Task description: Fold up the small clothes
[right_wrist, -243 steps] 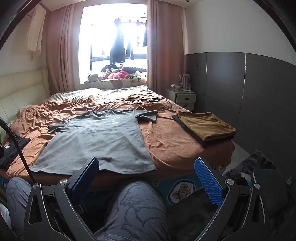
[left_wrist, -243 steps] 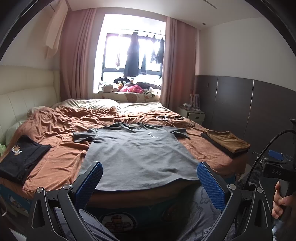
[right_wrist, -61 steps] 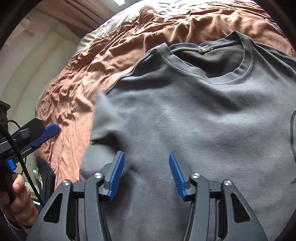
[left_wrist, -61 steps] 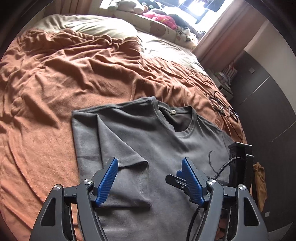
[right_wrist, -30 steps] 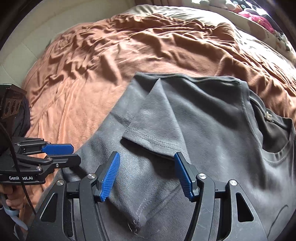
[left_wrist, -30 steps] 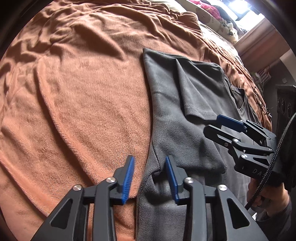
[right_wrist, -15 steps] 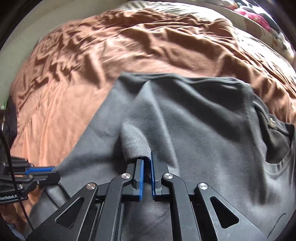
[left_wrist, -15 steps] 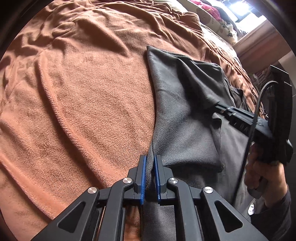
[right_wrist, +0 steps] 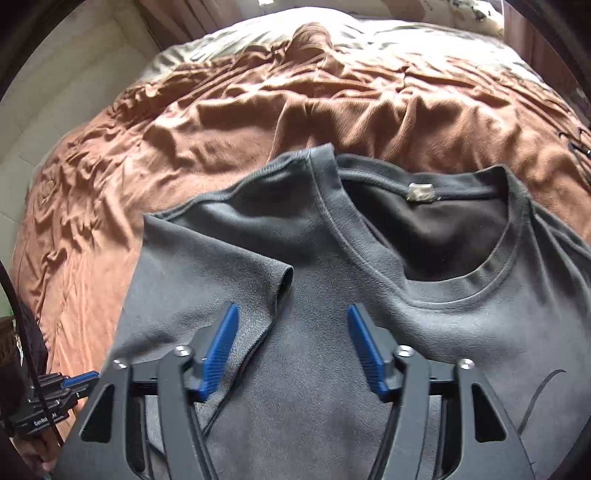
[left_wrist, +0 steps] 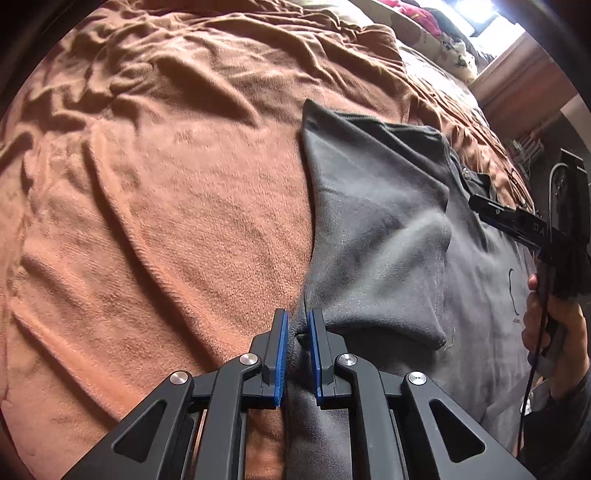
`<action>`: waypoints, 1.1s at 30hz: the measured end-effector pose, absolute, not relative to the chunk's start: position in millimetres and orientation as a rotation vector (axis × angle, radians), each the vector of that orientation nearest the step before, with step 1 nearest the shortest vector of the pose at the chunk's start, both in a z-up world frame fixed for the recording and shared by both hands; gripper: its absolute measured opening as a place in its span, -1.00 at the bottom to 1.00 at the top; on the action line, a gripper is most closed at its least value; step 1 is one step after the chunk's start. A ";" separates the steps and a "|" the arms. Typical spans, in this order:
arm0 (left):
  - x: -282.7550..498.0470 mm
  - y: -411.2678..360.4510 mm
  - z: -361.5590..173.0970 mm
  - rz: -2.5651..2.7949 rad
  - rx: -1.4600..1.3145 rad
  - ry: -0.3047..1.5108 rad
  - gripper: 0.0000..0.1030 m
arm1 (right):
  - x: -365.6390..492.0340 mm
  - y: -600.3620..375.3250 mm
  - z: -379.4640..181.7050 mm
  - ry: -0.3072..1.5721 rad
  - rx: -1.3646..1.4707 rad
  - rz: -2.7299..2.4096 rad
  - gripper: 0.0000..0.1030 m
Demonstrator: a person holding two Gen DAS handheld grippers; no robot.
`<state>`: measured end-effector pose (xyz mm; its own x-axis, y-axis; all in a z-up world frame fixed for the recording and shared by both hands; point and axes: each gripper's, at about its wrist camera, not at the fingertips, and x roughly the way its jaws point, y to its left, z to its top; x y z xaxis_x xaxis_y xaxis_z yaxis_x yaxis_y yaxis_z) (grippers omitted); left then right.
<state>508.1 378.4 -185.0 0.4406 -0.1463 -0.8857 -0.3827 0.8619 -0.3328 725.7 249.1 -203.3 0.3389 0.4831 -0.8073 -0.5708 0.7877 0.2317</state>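
Observation:
A dark grey T-shirt (left_wrist: 376,236) lies flat on the rust-brown blanket (left_wrist: 166,184). Its left sleeve (right_wrist: 221,273) is folded inward over the chest. My left gripper (left_wrist: 297,314) is shut on the shirt's left side edge, and a pinch of grey cloth shows between the blue pads. My right gripper (right_wrist: 291,312) hovers just below the collar (right_wrist: 436,299), its jaws opening, with no cloth pinched between them. The shirt (right_wrist: 461,325) lies beneath it. In the left wrist view the right gripper (left_wrist: 517,221) sits at the right, over the chest.
A person's hand (left_wrist: 554,325) holds the right gripper's handle. The left gripper (right_wrist: 79,376) shows at the lower left of the right wrist view. Wrinkled blanket (right_wrist: 295,92) spreads beyond the shirt. Pale bedding (right_wrist: 295,33) and a cream headboard (right_wrist: 74,74) lie farther back.
The right gripper has let go of the sleeve, opened and shifted right toward the collar. The sleeve now lies folded on the chest. The left gripper stays shut on the side edge.

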 end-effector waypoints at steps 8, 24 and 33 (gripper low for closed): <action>506.2 371.7 -161.4 0.147 -0.518 1.039 -0.78 | 705.0 249.2 -202.1 1.005 -0.085 0.826 -0.10; 520.1 360.1 -199.7 0.101 -0.601 1.099 -0.78 | 679.3 274.3 -243.1 1.160 -0.188 1.048 -0.40; 503.6 343.5 -180.2 0.118 -0.583 1.088 -0.78 | 655.5 242.6 -228.4 1.152 -0.268 1.000 -0.40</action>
<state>503.6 343.5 -180.2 0.4740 -0.1886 -0.8601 -0.3689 0.8444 -0.3884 655.5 242.6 -228.4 0.0512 0.5198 -0.8528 -0.7713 0.5630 0.2969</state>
